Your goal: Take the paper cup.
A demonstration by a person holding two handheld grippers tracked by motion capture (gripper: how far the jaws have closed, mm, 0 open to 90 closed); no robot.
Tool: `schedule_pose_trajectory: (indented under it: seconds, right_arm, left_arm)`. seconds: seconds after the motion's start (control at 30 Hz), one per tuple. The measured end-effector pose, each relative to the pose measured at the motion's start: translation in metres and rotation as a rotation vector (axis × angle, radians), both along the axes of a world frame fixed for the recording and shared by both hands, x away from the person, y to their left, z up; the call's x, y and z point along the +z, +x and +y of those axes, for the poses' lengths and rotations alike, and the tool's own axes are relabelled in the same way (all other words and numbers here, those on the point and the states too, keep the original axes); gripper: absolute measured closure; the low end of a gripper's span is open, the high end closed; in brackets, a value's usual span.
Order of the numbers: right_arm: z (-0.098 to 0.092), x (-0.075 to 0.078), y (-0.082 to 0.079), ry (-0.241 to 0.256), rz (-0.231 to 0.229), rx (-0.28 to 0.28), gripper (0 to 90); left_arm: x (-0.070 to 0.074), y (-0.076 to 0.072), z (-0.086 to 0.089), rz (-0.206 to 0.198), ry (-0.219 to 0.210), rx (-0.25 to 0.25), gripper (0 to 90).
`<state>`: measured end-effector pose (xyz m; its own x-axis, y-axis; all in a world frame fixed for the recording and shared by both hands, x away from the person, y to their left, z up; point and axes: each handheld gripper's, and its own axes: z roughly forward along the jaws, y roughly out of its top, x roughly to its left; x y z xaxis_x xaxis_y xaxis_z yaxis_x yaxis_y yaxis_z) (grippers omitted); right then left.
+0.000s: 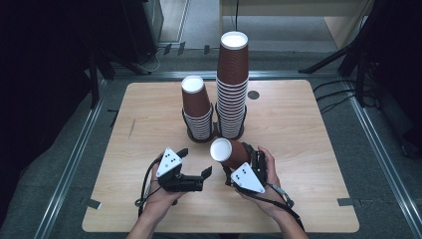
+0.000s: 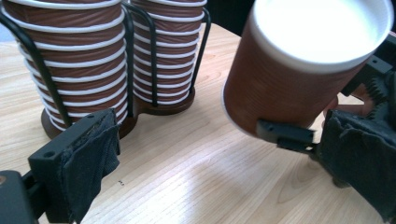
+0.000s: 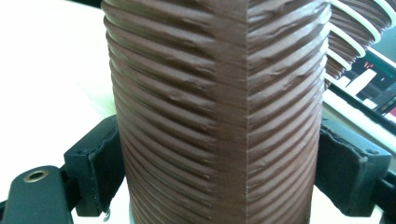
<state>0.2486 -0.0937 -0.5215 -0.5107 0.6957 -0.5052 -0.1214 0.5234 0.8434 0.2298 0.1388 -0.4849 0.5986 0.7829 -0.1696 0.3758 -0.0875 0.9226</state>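
A single brown paper cup (image 1: pixel 230 152) with a ribbed wall and a white base is held above the near middle of the wooden table (image 1: pixel 308 129), tipped so that its white base faces the left tool. The right tool (image 1: pixel 238 167) pinches it, one padded jaw pressed against each side of the ribbed wall, as the right gripper view shows at close range (image 3: pixel 219 112). In the left gripper view the cup (image 2: pixel 299 70) hangs clear of the tabletop, between that tool's own jaws but touching neither. The left tool (image 1: pixel 195 164) is just beside the cup, its jaws spread wide and holding nothing. Behind the cup, toward the far side of the table, a black wire cup holder (image 1: pixel 215 130) carries two upside-down stacks: a short stack of cups (image 1: pixel 196 107) on the left and a tall stack of cups (image 1: pixel 232 84) on the right, touching side by side.
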Motion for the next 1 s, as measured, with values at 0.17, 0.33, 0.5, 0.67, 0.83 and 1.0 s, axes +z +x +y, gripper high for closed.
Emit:
schedule_pose_trajectory:
  seconds: [0.17,0.33,0.5,0.67,0.83,1.0]
  right_arm:
    - [0.004,-0.005,-0.001,-0.078,-0.036,-0.009,12.9]
    - [0.008,-0.008,-0.004,-0.137,-0.066,0.005,12.9]
    - [0.013,-0.010,-0.008,-0.199,-0.101,0.032,12.8]
    - [0.016,-0.012,-0.010,-0.241,-0.120,0.045,12.7]
    - [0.018,-0.013,-0.011,-0.256,-0.136,0.061,12.7]
    - [0.022,-0.014,-0.015,-0.290,-0.165,0.079,12.7]
  left_arm:
    - [0.000,-0.001,-0.005,0.005,0.008,-0.012,0.0]
    - [-0.001,-0.002,-0.011,0.010,0.019,-0.038,0.0]
    - [-0.001,-0.002,-0.013,0.015,0.021,-0.044,0.5]
    - [-0.001,-0.003,-0.014,0.018,0.020,-0.049,3.8]
    - [0.000,-0.005,-0.015,0.010,0.012,-0.084,8.0]
    - [0.000,-0.005,-0.017,0.007,0.017,-0.086,12.6]
